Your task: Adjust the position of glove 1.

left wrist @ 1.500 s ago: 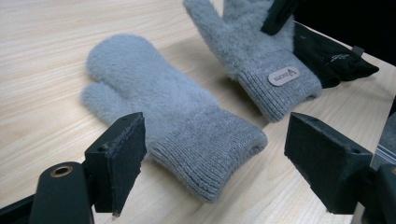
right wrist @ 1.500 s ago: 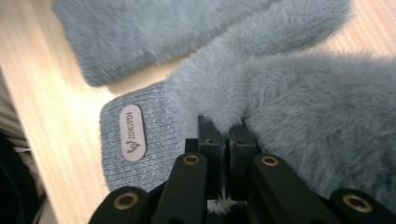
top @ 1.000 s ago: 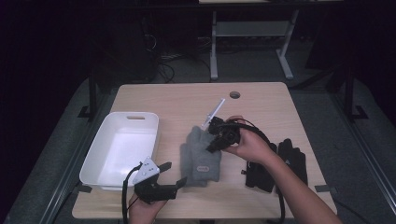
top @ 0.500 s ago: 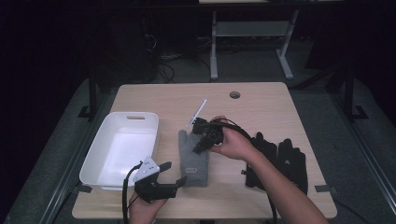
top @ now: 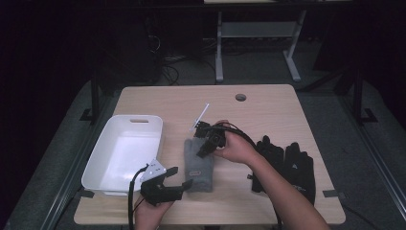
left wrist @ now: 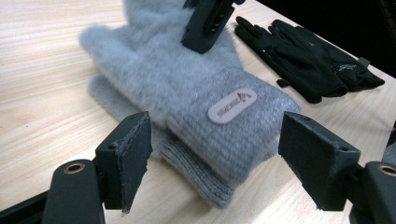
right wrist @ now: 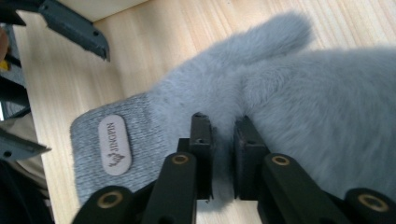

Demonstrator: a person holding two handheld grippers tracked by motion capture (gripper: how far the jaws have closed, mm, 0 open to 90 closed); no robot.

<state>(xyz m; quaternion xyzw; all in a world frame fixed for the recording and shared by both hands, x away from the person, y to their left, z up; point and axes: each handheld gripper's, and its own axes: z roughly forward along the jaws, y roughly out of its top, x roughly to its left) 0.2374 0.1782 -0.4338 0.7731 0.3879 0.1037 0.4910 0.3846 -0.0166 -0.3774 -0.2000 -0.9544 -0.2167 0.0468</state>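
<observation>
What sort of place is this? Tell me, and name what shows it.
Probably a lab or workshop set up for recording, not a home: a bare wooden table with a cable hole, cables on the floor behind it, and another metal-legged desk beyond.

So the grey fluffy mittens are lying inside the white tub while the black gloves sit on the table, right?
Not quite. The high view shows the grey mittens on the bare table, beside the white tub, not in it. The black gloves do lie on the table.

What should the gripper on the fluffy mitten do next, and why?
Probably lift away. The right gripper has just been opening, jaws slightly apart over the grey mitten, which lies flat on its pair. The left gripper waits open at the cuff.
</observation>
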